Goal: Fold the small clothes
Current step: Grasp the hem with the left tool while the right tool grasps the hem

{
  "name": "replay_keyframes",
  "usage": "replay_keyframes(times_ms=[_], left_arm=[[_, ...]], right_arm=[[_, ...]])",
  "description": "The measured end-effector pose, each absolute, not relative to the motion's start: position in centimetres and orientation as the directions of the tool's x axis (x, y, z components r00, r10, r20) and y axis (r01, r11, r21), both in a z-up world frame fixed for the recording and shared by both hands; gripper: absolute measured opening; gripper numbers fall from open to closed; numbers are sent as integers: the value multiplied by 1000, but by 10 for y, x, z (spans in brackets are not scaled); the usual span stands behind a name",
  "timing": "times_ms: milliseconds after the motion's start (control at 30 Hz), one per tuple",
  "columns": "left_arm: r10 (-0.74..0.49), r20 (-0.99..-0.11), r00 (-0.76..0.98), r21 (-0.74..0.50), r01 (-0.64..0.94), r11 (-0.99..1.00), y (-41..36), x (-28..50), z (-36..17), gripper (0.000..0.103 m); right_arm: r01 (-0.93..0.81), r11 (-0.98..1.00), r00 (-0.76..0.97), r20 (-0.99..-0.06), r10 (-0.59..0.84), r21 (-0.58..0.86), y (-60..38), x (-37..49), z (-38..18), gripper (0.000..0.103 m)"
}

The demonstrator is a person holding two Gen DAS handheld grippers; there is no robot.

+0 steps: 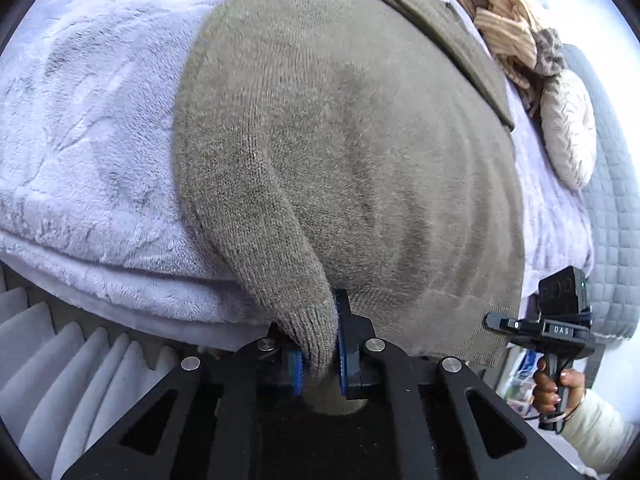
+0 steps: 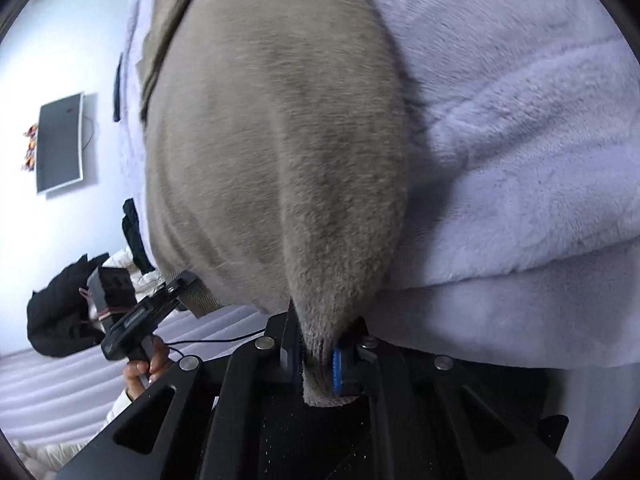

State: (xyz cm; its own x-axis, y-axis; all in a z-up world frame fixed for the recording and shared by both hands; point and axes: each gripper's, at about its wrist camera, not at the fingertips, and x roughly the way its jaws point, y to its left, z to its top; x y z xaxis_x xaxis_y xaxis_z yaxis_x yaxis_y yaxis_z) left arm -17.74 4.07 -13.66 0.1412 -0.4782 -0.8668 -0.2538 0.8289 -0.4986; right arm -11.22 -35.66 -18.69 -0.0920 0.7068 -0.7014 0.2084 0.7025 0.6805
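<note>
The knit sweater [image 1: 340, 140] is pinched at both near-edge corners of the bed [image 1: 80, 120] by the left gripper [image 1: 320, 356] and right gripper [image 2: 316, 364], so it's stretched away toward the far edge.

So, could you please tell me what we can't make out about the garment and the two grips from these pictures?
- Garment type: the taupe knit garment runs off the top edge in both wrist views, so its full shape is unknown.
- Left gripper pinch: the bunched knit covers the pads' contact.
- Right gripper pinch: the same, and this view is blurred.
- Pile of clothes, left wrist view: too small and edge-warped to identify.
</note>
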Motion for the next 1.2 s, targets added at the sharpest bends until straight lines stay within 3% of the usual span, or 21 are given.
replay_keyframes(times_ms=[567, 733, 1000, 1200], left_arm=[[-491, -776, 395, -617, -319, 719, 48, -139, -57, 13], [-484, -753, 445, -622, -243, 744, 49, -93, -21, 13], [-504, -740, 446, -614, -141, 776, 70, 13, 20, 13], [-530, -738, 417, -607, -68, 792, 86, 108, 9, 13]], right_arm=[[93, 515, 33, -520, 854, 852, -353, -68, -98, 11], [74, 456, 119, -462, 879, 887, -358, -35, -67, 11], [40, 460, 271, -453, 849, 887, -356, 43, -26, 11], [60, 487, 365, -473, 802, 871, -356, 124, -15, 11]])
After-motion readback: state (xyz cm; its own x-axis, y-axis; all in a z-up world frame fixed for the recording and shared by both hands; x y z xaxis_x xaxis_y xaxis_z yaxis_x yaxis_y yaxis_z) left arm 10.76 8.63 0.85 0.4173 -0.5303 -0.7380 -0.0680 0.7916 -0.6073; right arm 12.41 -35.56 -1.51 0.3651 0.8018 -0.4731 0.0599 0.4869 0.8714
